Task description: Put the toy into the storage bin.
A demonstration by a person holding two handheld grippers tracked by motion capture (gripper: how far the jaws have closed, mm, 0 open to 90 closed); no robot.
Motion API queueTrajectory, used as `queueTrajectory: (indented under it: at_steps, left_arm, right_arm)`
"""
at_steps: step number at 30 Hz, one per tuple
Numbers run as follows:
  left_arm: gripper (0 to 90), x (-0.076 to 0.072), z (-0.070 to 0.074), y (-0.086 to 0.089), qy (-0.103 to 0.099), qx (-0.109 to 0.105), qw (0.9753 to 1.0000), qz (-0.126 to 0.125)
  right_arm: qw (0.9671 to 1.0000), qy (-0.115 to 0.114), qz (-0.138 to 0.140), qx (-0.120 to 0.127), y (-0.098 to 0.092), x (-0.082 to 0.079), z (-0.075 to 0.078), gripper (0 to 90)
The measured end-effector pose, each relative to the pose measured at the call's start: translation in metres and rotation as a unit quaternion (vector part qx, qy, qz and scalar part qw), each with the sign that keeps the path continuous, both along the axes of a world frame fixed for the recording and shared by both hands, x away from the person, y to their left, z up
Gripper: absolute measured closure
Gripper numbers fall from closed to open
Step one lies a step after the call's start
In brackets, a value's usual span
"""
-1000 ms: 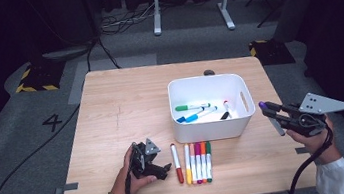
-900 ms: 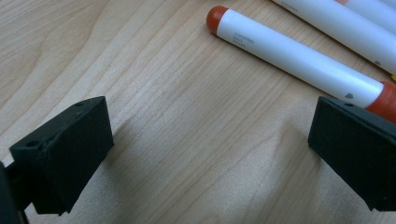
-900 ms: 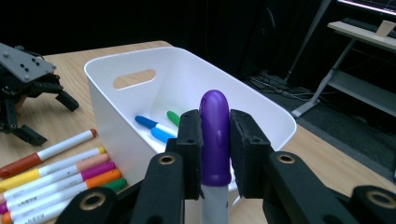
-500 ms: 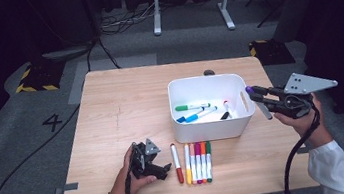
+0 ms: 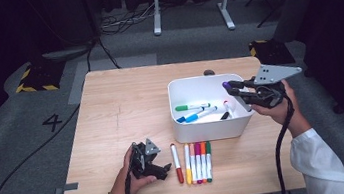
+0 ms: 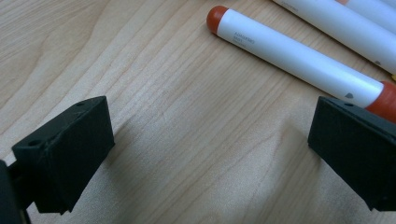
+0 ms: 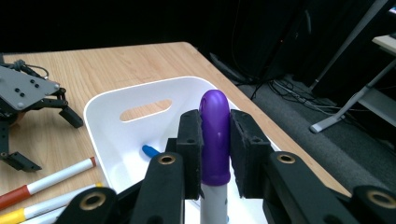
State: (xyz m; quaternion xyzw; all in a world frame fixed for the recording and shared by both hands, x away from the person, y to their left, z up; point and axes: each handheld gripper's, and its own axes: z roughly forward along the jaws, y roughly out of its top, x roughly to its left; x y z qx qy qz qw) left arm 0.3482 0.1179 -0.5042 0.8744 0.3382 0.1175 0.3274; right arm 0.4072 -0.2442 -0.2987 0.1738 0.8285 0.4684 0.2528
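From the high view, the right tongs (image 5: pixel 233 90) hang over the right rim of the white bin (image 5: pixel 184 130), clamped on a purple marker (image 5: pixel 226 85) whose cap pokes out toward the bin's inside. The left tongs (image 5: pixel 162 169) rest low on the table (image 5: pixel 111 110), just left of a row of markers (image 5: pixel 193 162), the red marker (image 5: pixel 176 163) nearest them.

In the left gripper view, the jaws stand wide apart with bare wood between them; the red marker (image 6: pixel 299 58) lies just beyond, its end by the right jaw.

In the right gripper view, the purple marker (image 7: pixel 215 137) stands upright, pinched between the two jaws, with the bin (image 7: pixel 112 135) below and beyond it.
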Motion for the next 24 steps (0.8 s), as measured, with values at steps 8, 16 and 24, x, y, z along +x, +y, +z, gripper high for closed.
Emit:
queueTrajectory:
  at_steps: [8,16,24]
  left_arm:
    - [0.3,0.0,0.0,0.0,0.001,0.0,1.0,0.0]
    - [0.3,0.0,0.0,0.0,0.0,0.0,1.0,0.0]
    - [0.3,0.0,0.0,0.0,0.0,0.001,1.0,0.0]
  right_arm:
    - [0.9994,0.019,0.014,-0.026,0.021,0.015,-0.014,75.2]
    - [0.994,0.067,0.033,-0.08,0.035,0.027,-0.041,75.1]
    - [0.9808,0.105,0.048,-0.157,0.052,0.03,-0.063,75.1]
